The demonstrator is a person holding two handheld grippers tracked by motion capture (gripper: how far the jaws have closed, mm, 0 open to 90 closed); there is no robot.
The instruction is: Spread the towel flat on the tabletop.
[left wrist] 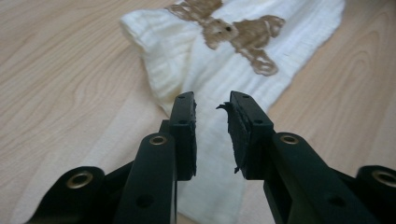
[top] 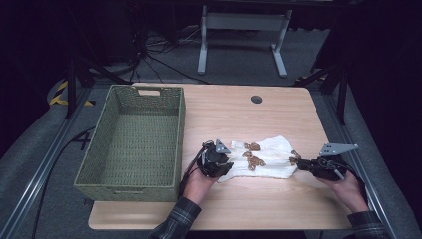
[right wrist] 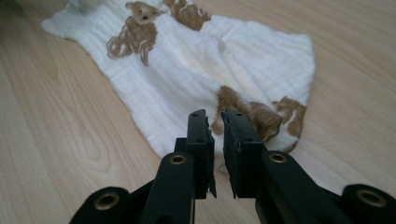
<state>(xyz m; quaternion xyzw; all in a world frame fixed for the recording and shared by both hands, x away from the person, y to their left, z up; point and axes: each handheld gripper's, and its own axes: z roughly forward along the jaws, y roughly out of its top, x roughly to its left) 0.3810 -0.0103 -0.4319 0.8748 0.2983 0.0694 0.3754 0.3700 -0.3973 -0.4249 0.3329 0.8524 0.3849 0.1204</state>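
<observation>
Both tools (left wrist: 212, 105) (right wrist: 215, 116) parted, empty | cloth (top: 263, 159) on wooden table (top: 278, 114) | dark room

basket (top: 130, 144) at table's (top: 278, 109) left, cloth (top: 263, 158) right of it, between both tools

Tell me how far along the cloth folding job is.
Looks done: the white bear-print cloth lies folded into a narrow strip on the wooden table. In hand: nothing; the left hand-held gripper and right hand-held gripper have jaws apart, gripping nothing. Probably left: moving it into the empty green woven basket.
</observation>
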